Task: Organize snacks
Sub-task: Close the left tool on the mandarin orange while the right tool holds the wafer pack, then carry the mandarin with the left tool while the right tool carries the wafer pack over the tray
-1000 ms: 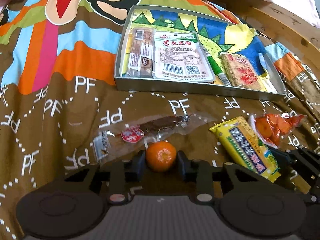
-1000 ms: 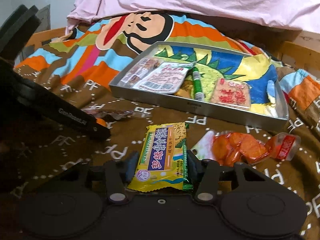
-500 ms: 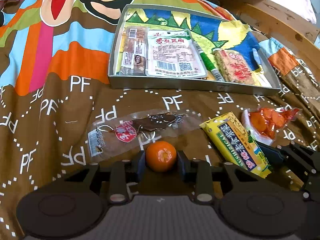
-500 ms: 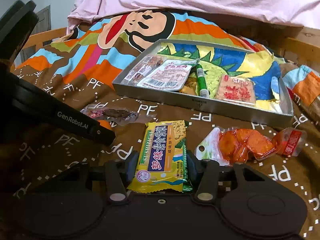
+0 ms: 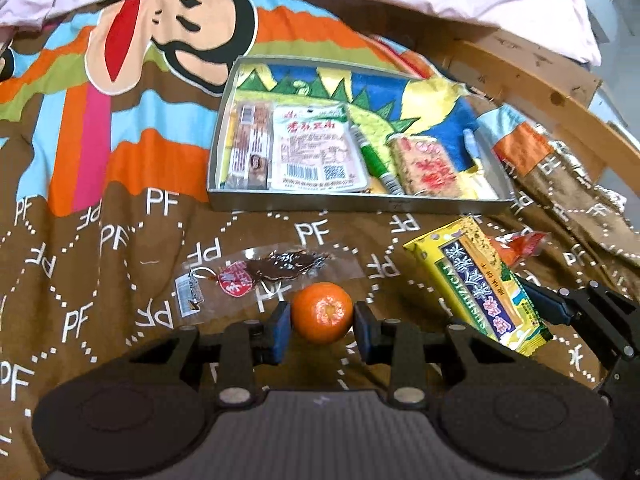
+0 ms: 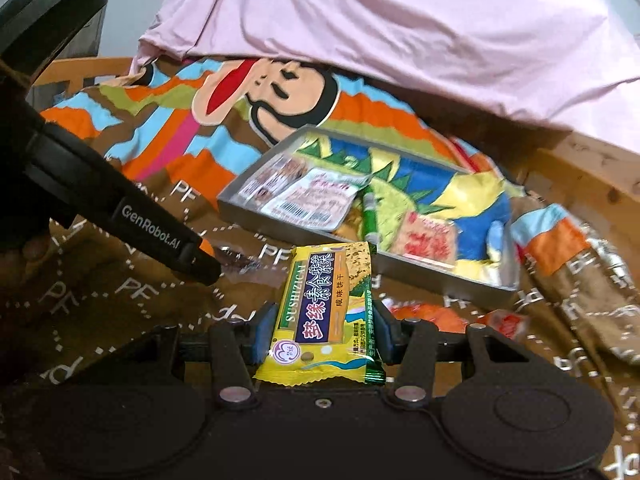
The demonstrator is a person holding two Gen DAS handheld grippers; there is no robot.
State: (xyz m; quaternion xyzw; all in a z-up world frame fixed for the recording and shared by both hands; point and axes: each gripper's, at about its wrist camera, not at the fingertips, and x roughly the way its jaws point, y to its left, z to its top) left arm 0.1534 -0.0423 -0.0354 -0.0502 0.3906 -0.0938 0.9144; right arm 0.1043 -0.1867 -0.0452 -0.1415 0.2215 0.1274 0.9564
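Observation:
My left gripper (image 5: 322, 326) is shut on a small orange mandarin (image 5: 322, 317) and holds it just above the brown cloth. My right gripper (image 6: 320, 334) is shut on a yellow cracker packet (image 6: 326, 308), lifted off the cloth; the packet also shows in the left wrist view (image 5: 478, 282). A metal tray (image 5: 360, 203) with several snack packets lies ahead of both, also in the right wrist view (image 6: 304, 234). A clear packet of dark dried snack (image 5: 264, 276) lies on the cloth just beyond the mandarin.
An orange snack bag (image 6: 432, 314) lies on the cloth behind the cracker packet. A pink sheet (image 6: 400, 20) covers the far side. A wooden frame (image 5: 540, 80) runs along the right. The left gripper's body (image 6: 120, 208) crosses the right wrist view.
Both grippers have risen and tilted up with their loads. The cracker packet has come off the cloth. The tray looks farther away in both views.

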